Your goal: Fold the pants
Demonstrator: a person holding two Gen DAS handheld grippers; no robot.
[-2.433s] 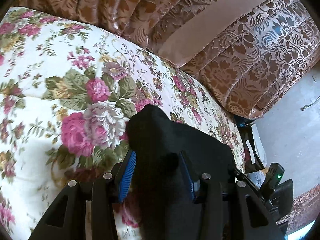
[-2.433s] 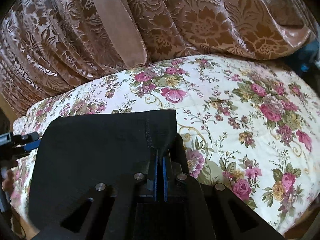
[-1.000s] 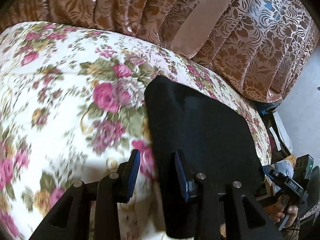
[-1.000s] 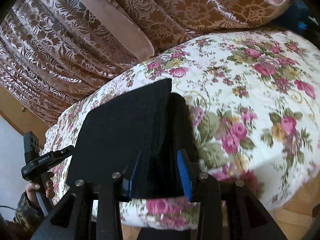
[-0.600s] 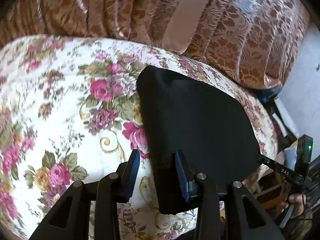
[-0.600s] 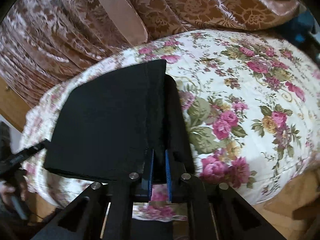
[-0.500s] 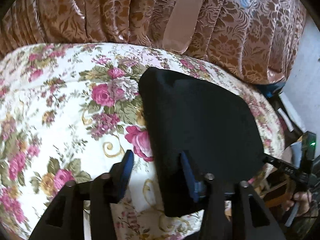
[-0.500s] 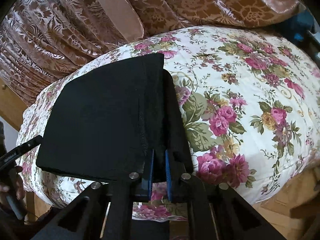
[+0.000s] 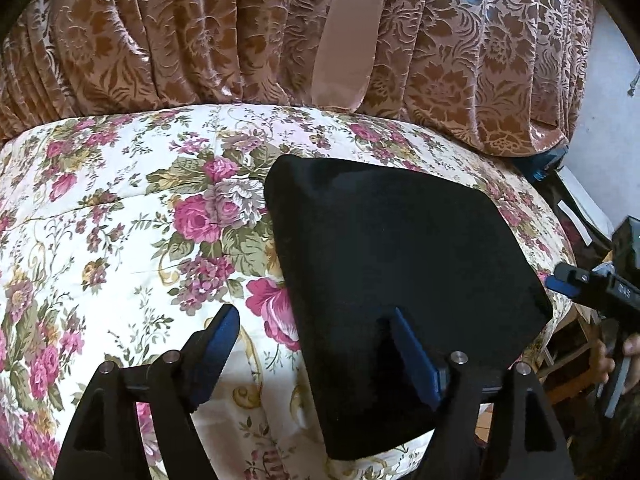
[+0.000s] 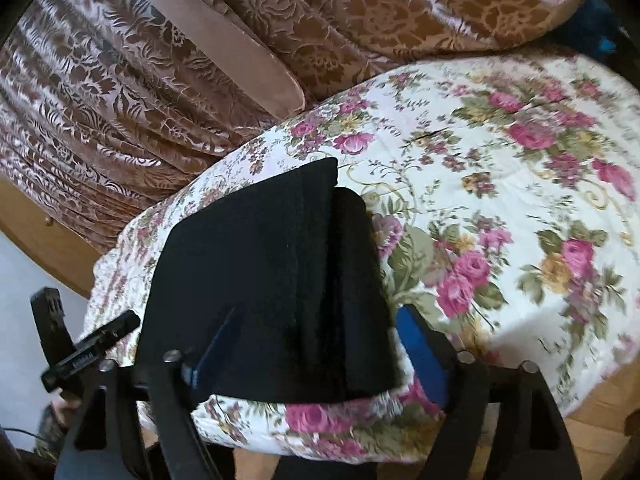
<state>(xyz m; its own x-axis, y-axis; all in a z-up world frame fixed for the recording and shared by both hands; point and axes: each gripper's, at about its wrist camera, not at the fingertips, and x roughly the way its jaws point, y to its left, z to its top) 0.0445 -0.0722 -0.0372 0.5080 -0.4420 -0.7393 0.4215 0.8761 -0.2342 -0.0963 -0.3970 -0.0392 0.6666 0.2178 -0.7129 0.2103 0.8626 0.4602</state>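
The black pants [image 9: 400, 248] lie folded into a flat rectangular stack on the floral bedspread [image 9: 120, 220], near its front edge. My left gripper [image 9: 316, 340] is open, its blue pads either side of the stack's near left corner. In the right wrist view the folded pants [image 10: 272, 280] show layered edges on their right side. My right gripper [image 10: 316, 340] is open, its fingers astride the stack's near edge. The other gripper shows at the far right of the left wrist view [image 9: 592, 288] and at the lower left of the right wrist view [image 10: 92, 348].
Brown floral curtains [image 9: 280, 40] hang behind the bed. The bed's front edge drops to a wooden floor [image 10: 600, 420]. A wooden panel [image 10: 36, 232] stands at the left. Dark clutter [image 9: 560, 176] sits beside the bed at the right.
My right gripper has opened and let go of the pants' edge. My left gripper has opened wider. Both have drawn back slightly; the folded stack rests on the bed.
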